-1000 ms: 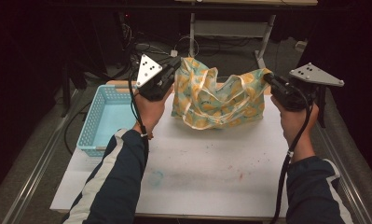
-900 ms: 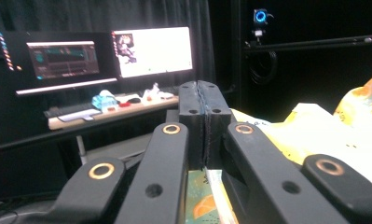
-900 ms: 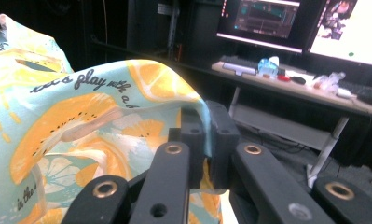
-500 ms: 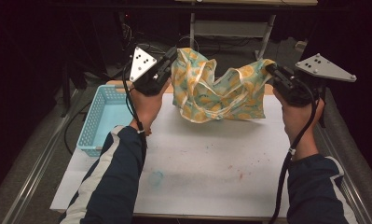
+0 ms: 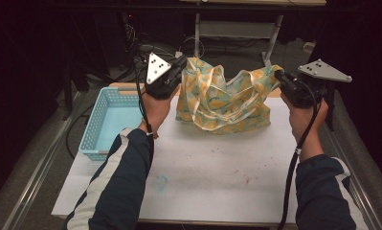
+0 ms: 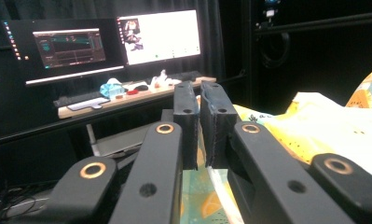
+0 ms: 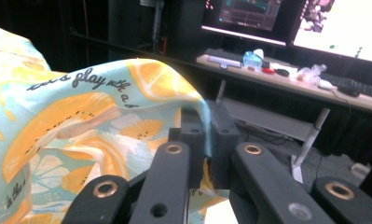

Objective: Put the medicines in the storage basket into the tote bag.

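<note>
A cloth tote bag (image 5: 227,98) printed with orange slices on pale teal hangs between my two grippers above the white table (image 5: 212,177), its lower part sagging onto the surface. My left gripper (image 5: 181,64) is shut on the bag's top left edge; in the left gripper view the jaws (image 6: 200,109) pinch the fabric (image 6: 323,130). My right gripper (image 5: 278,75) is shut on the top right corner, and the right gripper view has the printed cloth (image 7: 81,116) caught between its jaws (image 7: 207,126). White handles (image 5: 212,112) droop across the bag's front.
A light blue plastic basket (image 5: 107,120) stands at the table's left edge. Beyond the table is a desk (image 6: 127,95) with monitors (image 6: 158,35), a keyboard and small items. Cables and a metal stand lie on the floor behind.
Both grippers have risen and spread apart with the bag, lifting its top edge off the table and stretching it wider.
</note>
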Demonstrator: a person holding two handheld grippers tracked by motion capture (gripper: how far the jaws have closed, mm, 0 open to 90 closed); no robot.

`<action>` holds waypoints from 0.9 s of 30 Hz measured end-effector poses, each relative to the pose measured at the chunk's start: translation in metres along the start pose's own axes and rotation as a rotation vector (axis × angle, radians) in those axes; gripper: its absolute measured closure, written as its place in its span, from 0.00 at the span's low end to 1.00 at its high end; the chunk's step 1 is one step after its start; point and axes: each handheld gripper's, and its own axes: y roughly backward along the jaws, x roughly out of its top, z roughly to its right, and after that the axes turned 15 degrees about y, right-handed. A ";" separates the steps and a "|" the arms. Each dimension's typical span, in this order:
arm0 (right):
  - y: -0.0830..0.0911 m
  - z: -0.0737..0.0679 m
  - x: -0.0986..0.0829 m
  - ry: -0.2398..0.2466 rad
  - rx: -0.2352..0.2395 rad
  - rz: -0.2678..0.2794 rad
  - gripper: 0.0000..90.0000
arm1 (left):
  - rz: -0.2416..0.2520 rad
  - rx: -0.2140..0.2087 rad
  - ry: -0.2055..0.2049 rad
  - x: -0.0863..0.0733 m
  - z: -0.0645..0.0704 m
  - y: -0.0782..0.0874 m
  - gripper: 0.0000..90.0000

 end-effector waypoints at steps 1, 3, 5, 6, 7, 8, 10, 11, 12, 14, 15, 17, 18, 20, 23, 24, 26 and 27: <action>-0.004 0.002 -0.002 0.004 -0.005 -0.015 0.98 | -0.007 0.004 -0.005 -0.001 -0.001 -0.002 0.93; -0.011 0.004 -0.006 0.009 -0.008 -0.039 0.98 | -0.022 0.010 -0.005 -0.004 -0.003 -0.005 0.89; -0.017 0.005 -0.008 0.017 -0.015 -0.060 0.98 | -0.027 0.010 0.002 -0.007 -0.004 -0.008 0.89; -0.020 0.005 -0.010 0.018 -0.017 -0.068 0.98 | -0.041 0.015 0.001 -0.009 -0.005 -0.010 0.89; -0.024 0.006 -0.013 0.013 -0.018 -0.078 0.98 | -0.051 0.020 0.000 -0.011 -0.006 -0.012 0.89; -0.028 0.007 -0.015 0.007 -0.018 -0.086 0.98 | -0.060 0.023 0.002 -0.013 -0.006 -0.014 0.89; -0.033 0.008 -0.018 0.001 -0.016 -0.097 0.98 | -0.076 0.027 0.003 -0.017 -0.008 -0.017 0.89; -0.036 0.007 -0.020 0.001 -0.016 -0.108 0.98 | -0.084 0.030 0.000 -0.018 -0.008 -0.017 0.89; -0.038 0.007 -0.020 0.003 -0.017 -0.112 0.98 | -0.091 0.036 0.002 -0.020 -0.009 -0.019 0.89; -0.043 0.007 -0.022 0.008 -0.022 -0.121 0.98 | -0.112 0.055 -0.003 -0.022 -0.009 -0.022 0.85; -0.046 0.006 -0.023 0.013 -0.026 -0.126 0.98 | -0.126 0.058 -0.003 -0.024 -0.010 -0.024 0.83; -0.053 0.004 -0.024 0.013 -0.027 -0.142 0.98 | -0.147 0.076 -0.007 -0.027 -0.010 -0.027 0.81; -0.056 0.003 -0.025 0.021 -0.028 -0.153 0.98 | -0.160 0.083 -0.003 -0.028 -0.010 -0.029 0.76; -0.061 0.000 -0.026 0.036 -0.033 -0.168 0.98 | -0.185 0.108 -0.022 -0.031 -0.012 -0.033 0.71; -0.066 -0.002 -0.027 0.049 -0.046 -0.186 0.98 | -0.218 0.110 -0.002 -0.038 -0.014 -0.036 0.64; -0.068 -0.001 -0.029 0.047 -0.045 -0.191 0.98 | -0.222 0.108 0.010 -0.042 -0.015 -0.036 0.61; -0.072 -0.001 -0.032 0.055 -0.044 -0.218 0.98 | -0.250 0.095 0.046 -0.052 -0.015 -0.036 0.59; -0.073 0.001 -0.034 0.052 -0.041 -0.229 0.98 | -0.268 0.084 0.051 -0.058 -0.014 -0.037 0.60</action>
